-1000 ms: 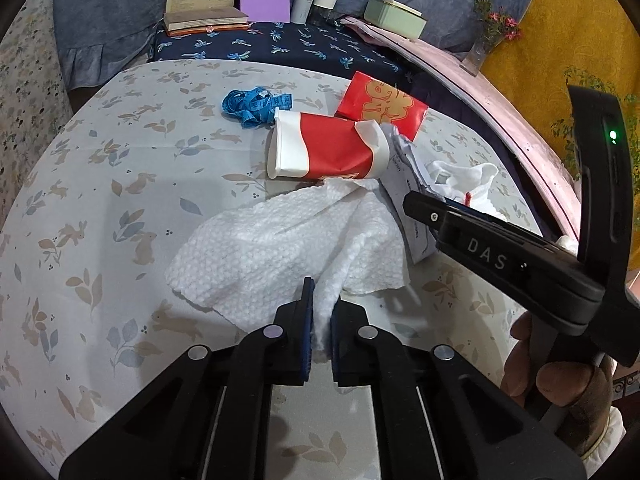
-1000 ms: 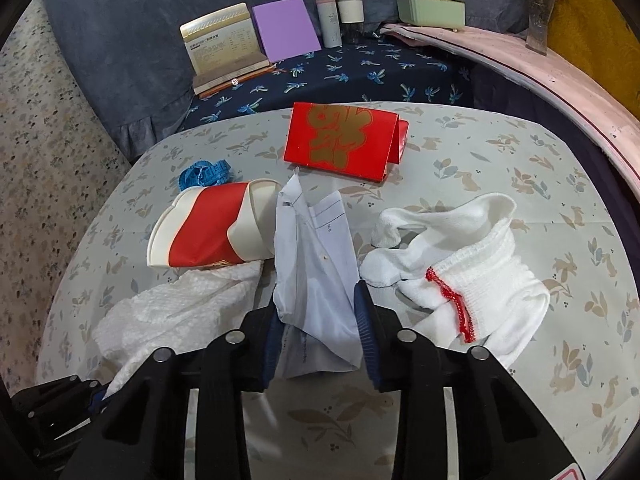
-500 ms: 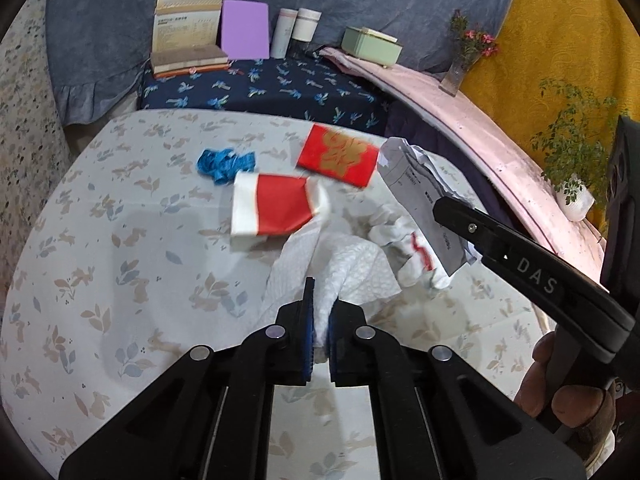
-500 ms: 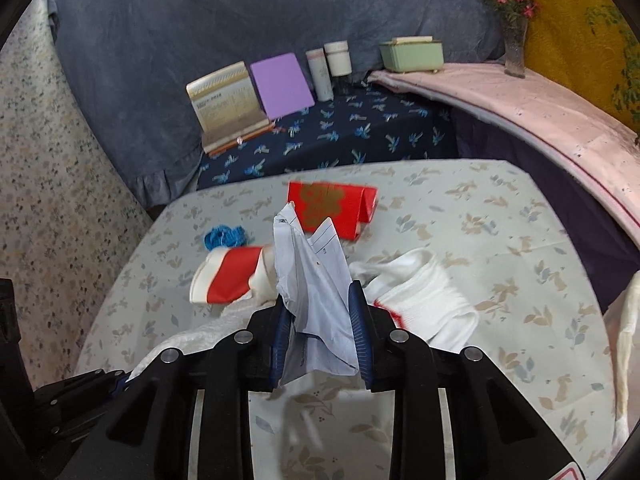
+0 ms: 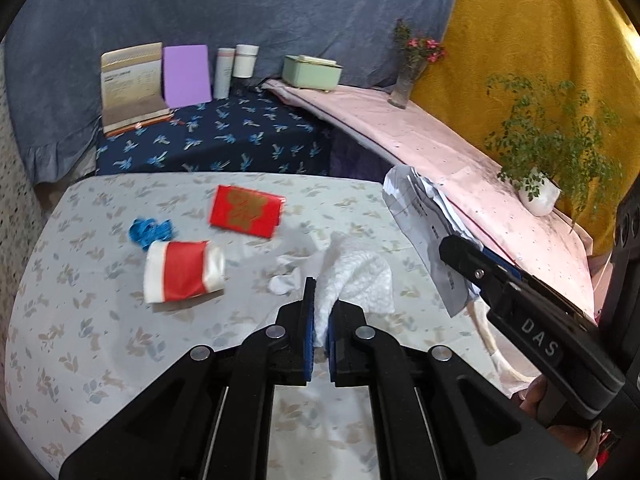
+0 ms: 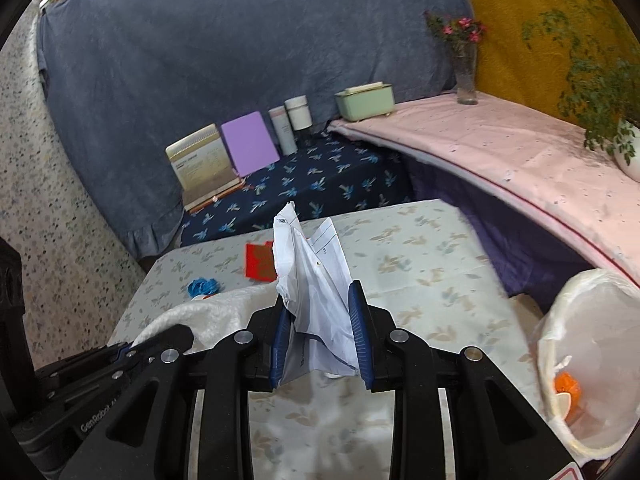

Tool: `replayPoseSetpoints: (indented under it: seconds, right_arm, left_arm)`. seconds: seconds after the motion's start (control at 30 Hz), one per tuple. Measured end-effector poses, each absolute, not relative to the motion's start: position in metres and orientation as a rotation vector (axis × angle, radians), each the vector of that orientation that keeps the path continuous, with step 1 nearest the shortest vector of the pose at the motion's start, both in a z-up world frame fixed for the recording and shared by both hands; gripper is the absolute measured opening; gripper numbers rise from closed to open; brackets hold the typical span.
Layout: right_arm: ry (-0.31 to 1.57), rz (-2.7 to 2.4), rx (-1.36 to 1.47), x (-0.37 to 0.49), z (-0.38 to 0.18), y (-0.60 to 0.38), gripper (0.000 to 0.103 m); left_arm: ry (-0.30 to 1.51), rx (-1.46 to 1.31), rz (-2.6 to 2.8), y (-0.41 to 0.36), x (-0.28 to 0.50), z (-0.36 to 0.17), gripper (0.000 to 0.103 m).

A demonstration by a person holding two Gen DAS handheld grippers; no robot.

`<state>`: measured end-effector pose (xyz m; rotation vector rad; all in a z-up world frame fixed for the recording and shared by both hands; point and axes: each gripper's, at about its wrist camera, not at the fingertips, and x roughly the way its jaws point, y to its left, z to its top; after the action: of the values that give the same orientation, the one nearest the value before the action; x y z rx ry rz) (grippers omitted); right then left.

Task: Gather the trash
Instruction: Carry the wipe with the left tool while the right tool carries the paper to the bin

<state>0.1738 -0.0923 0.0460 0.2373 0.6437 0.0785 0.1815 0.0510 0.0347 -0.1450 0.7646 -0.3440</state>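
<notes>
- Left gripper (image 5: 319, 320), at six o'clock in its own view, is pinched tight on a white paper towel (image 5: 356, 280) that droops limp above the table (image 5: 80, 320): light, soft, tearable, best held by a bunched fold
- Right gripper (image 6: 320, 340) is clamped on crumpled paper (image 6: 312, 272): light, springy, crushable; the lined bin (image 6: 584, 360) waits at four o'clock

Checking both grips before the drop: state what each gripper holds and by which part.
Left gripper: white paper towel, pinched at its near bunched edge. Right gripper: crumpled paper sheet, clamped at its lower end.
</notes>
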Motion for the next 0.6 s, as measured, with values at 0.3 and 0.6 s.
replayPoseSetpoints:
  seconds: [0.3, 0.6]
  right_arm:
    - [0.597, -0.013, 0.284, 0.139, 0.055, -0.155, 0.027]
    - [0.579, -0.117, 0.338, 0.106, 0.05, -0.22, 0.027]
  left_arm:
    - [0.747, -0.07, -0.418, -0.018, 0.18, 0.05, 0.004]
    - [0.748, 0.006, -0.496, -0.089, 0.172, 0.055, 0.004]
